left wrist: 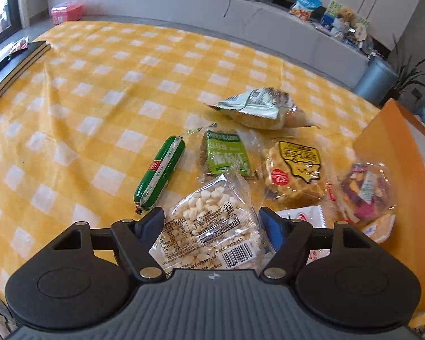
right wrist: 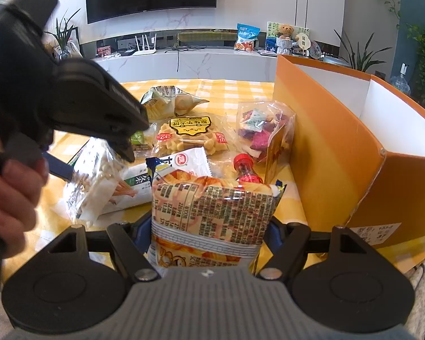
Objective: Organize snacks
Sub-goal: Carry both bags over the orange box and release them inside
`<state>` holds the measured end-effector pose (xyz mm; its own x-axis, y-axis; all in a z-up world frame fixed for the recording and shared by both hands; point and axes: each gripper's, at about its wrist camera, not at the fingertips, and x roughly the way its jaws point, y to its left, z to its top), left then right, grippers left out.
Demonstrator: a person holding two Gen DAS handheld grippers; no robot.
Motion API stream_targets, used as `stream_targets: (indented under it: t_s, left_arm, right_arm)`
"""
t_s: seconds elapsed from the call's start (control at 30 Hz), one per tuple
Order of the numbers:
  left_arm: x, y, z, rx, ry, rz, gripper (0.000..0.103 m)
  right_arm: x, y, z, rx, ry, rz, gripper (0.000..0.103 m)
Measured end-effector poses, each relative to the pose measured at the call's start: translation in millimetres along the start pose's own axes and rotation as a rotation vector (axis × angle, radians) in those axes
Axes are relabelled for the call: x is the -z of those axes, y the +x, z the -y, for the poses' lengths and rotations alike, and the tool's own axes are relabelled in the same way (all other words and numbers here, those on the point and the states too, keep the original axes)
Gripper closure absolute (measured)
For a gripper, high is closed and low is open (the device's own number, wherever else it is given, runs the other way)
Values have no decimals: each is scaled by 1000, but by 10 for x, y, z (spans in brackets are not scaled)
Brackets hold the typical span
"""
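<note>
A clear packet of puffed rice (left wrist: 209, 226) sits between the blue pads of my left gripper (left wrist: 212, 221), which is shut on it. In the right wrist view the same gripper (right wrist: 93, 161), held by a hand, pinches that crinkled packet (right wrist: 90, 181) low over the table. My right gripper (right wrist: 209, 226) is shut on an orange-and-yellow crisps bag (right wrist: 212, 206), held upright just left of the open orange box (right wrist: 325, 141). Loose on the yellow checked cloth (left wrist: 99, 85) lie a green sausage (left wrist: 158, 172), a green packet (left wrist: 226, 153) and a waffle packet (left wrist: 294, 170).
A silver-green bag (left wrist: 255, 107) lies farther back. A bag of coloured vegetable chips (right wrist: 260, 130) leans by the box wall. A white packet (right wrist: 184, 161) and a red-capped bottle (right wrist: 242, 164) lie behind the crisps bag. Dark books (left wrist: 11, 68) rest at the table's far left.
</note>
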<state>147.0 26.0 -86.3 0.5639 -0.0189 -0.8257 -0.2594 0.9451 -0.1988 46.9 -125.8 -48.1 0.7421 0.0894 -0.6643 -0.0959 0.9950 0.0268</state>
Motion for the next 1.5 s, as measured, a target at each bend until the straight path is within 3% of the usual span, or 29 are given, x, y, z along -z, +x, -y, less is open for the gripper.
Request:
stream_targets:
  t_s: [0.2,0.3,0.6,0.73,0.87,1.03,1.1,1.2,1.3,1.5]
  left_arm:
    - [71,-262,-74,130,58,8,19]
    - [76,-423,-100,152,67,41,19]
    - [39,-729,-210,255,49,78,19]
    - [3,-869,-202,285,55,108,19]
    - [-34,-1069,-109,313,96,167,19]
    - [-80,-1263,96,395,132,200,19]
    - [-90,-1327,222,438,148,205,19]
    - [-115,-1363,459,506,176,204,19]
    - [-129,-1336,758,586,206,187,19]
    - [-108,-1039,1338,707,220,80,19]
  right_arm:
    - [3,6,7,1,6,0,30]
    - [3,1,22,0,18,3,30]
    - [-45,-336,235,-27,135,169,30]
    - [-107,-550,379,-132,226,240,30]
    - [-184,-918,463,-276,242,382,30]
    - [-338,-1255,845,-317,331,463,30]
    - [-377,-1336,1075,-272,376,491,30]
    - [-415,-1405,1401,-131,396,526,30]
    - [-392,-1381,1720,-29,426,514,29]
    - [-236,-1165,2084,57,548,522,30]
